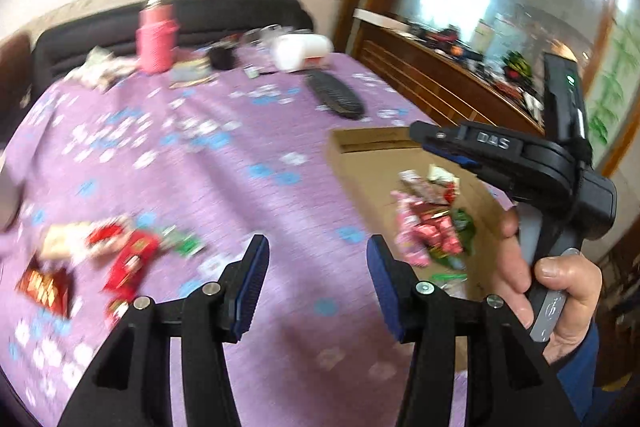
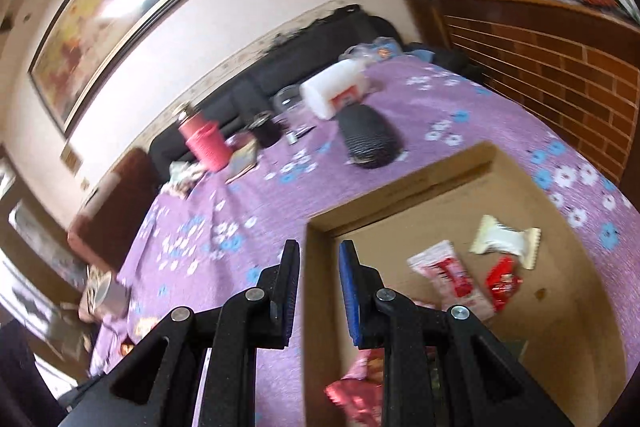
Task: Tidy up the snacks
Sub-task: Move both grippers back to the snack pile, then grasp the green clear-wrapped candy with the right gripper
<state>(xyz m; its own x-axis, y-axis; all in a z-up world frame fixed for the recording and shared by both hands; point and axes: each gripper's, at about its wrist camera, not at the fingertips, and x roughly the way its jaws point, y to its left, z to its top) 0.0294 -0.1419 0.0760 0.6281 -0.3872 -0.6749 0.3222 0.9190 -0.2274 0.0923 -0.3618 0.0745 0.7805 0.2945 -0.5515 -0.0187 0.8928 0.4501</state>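
Left gripper over the purple flowered tablecloth; jaws spread, nothing between the blue pads. No contact with any packet.

Right gripper nearly pressed together, a narrow slit between the pads, nothing pinched. It points at the near left corner of the cardboard box. From the left wrist view the same tool shows at right, gripped by a bare hand with a blue sleeve; raised lettering on its body reads "DAS".

Snacks, two groups:
- Loose packets on the cloth, near left of the left gripper: red, brown and green wrappers, well apart from the box. Print blurred, unreadable.
- Packets in the box: pink, red, green heap. The right wrist view picks out a white wrapper toward the far side, a pink-and-white bar and a small red packet just beside it; a pink foil packet lies near, partly behind the gripper's finger. Lettering too smeared to read.

Far end of table: pink flask, white roll with a red label, dark mesh object near the roll. Label text not legible.

Framed picture on the far wall, at left. Wooden panelling to the right.
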